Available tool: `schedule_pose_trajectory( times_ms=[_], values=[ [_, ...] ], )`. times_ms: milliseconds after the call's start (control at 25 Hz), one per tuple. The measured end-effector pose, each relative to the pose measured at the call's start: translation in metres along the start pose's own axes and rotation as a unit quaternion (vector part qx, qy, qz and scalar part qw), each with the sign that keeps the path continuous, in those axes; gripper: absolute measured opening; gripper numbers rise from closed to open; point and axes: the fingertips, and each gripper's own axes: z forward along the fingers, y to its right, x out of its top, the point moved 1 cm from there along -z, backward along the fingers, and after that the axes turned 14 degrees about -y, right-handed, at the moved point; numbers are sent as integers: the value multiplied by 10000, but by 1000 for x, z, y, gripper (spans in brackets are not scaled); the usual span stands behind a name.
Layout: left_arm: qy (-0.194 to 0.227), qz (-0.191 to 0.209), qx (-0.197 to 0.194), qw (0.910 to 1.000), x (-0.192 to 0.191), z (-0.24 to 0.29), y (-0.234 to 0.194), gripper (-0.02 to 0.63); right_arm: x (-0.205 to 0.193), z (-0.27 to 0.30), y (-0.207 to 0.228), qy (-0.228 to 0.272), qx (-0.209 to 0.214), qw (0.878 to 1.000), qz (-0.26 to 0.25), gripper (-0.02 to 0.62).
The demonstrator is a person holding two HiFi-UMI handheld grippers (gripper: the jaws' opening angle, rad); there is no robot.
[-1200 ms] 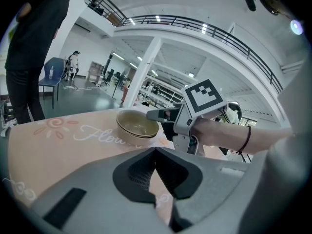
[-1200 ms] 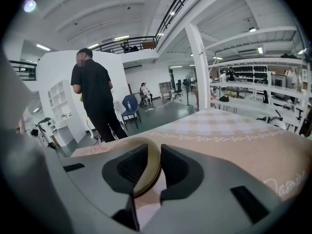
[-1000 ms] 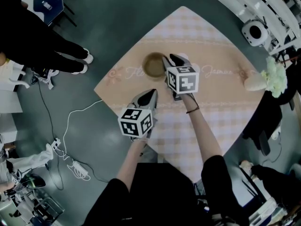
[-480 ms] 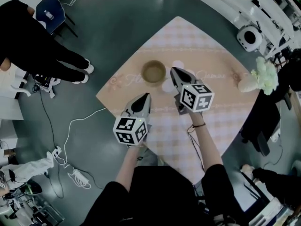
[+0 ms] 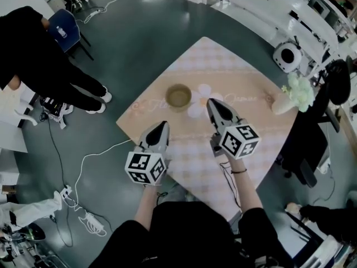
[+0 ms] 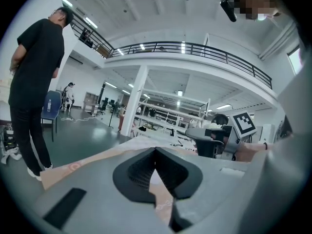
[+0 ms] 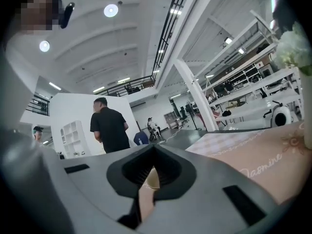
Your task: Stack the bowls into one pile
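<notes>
One olive-brown bowl (image 5: 178, 95) stands alone on the far left part of the pink checked tablecloth (image 5: 262, 121); whether others are nested in it I cannot tell. My left gripper (image 5: 161, 125) is shut and empty, held above the table's near left edge, well short of the bowl. My right gripper (image 5: 213, 103) is shut and empty too, just right of the bowl and above a white flower print (image 5: 199, 100). In the right gripper view (image 7: 153, 147) the pale bowl (image 7: 153, 179) shows low between the closed jaws. The left gripper view (image 6: 156, 150) shows closed jaws over the cloth.
A vase of white flowers (image 5: 294, 94) stands at the table's right corner. A person in black (image 5: 39, 54) stands on the floor at left. White cables (image 5: 83, 166) lie on the floor, and a dark chair (image 5: 309, 144) sits beside the table's right edge.
Both grippers have lifted and drawn back from the bowl toward me. The right gripper was right beside the bowl's rim a second ago. The bowl has stayed where it was.
</notes>
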Motion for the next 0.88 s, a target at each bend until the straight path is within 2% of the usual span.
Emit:
schedule_pose_trajectory(
  times_ms=[160, 520, 880],
  values=[
    [207, 94, -32, 9997, 11, -22, 10, -3, 8, -33, -9, 235, 40, 9997, 21, -6],
    [565, 290, -36, 9980, 27, -67, 36, -3, 21, -95, -31, 668, -26, 9973, -300, -6],
    [839, 633, 115, 9944, 42, -102, 44, -3, 29, -132, -44, 907, -155, 9945, -496, -6]
  ],
)
